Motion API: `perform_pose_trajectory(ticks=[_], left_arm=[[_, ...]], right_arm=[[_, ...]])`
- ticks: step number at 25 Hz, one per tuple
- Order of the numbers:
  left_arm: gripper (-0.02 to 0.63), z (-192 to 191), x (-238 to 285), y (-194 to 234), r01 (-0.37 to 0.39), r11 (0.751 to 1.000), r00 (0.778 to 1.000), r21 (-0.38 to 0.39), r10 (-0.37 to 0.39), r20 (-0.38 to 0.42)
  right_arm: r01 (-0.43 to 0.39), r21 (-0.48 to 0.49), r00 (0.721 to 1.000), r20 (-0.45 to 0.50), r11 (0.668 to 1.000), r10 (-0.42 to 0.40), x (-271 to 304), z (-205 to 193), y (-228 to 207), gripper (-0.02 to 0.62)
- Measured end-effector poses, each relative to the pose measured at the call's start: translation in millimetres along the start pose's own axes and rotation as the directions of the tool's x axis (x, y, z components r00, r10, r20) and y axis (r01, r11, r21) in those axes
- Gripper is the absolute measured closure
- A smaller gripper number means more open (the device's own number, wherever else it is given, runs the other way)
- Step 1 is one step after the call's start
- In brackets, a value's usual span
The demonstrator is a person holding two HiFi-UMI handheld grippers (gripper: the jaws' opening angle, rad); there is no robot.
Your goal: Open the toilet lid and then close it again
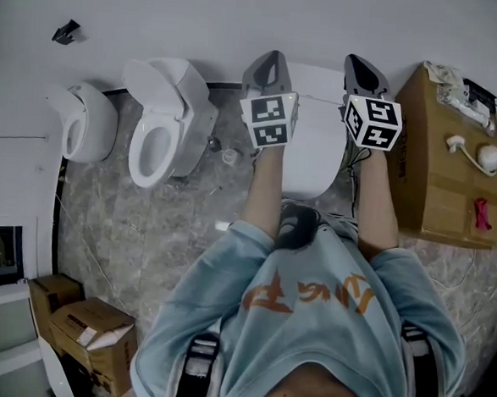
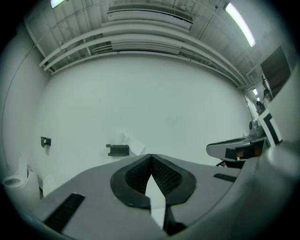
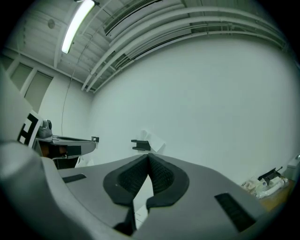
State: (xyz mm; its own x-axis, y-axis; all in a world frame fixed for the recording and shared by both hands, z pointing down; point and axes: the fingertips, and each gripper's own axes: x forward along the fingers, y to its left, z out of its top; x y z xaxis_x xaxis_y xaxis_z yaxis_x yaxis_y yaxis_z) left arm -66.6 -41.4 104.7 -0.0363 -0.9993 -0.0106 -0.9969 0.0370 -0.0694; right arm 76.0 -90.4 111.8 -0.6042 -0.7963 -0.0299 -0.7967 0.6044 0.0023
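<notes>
White toilet lid (image 1: 313, 155): shown lying down over the middle toilet, as far as can be judged. A smooth surface with no bowl opening is seen between the two forearms (image 1: 266, 190), which hide its side edges.
Setting: the middle toilet is placed at the far edge of the grey stone floor (image 1: 170, 222), backed against the pale wall (image 1: 202, 16). It is flanked by a second toilet (image 1: 162, 124) on the left and a cardboard box (image 1: 438, 164) on the right.
Left tool (image 1: 272, 61): held level above the lid's left side and aimed at the wall. Its jaws are brought together at the tips, nothing is gripped, and only bare wall is seen beyond them.
Right tool (image 1: 365, 66): held likewise above the lid's right side, with its tips pressed together and nothing between them.
Reason for the hold: each closed pair of tips is judged to make one blunt point, suited to nudging a rim rather than pinching it. One tool is kept on each side, probably so that the lid can be borne evenly.
Stage: cannot be settled. A lowered lid under two empty tools is matched as well by a lid yet to be lifted as by one set down again.
Contrast: the second toilet is seen with its lid upright and its bowl exposed.
</notes>
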Motion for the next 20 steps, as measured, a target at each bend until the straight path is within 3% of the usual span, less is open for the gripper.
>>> perform_pose_trajectory(ticks=[20], left_arm=[[0.580, -4.2, -0.9, -20.4, 0.034, 0.999, 0.999, 0.042, -0.033, -0.014]], right_arm=[[-0.001, -0.031, 1.000, 0.022, 1.000, 0.002, -10.6, 4.1, -9.0, 0.581]])
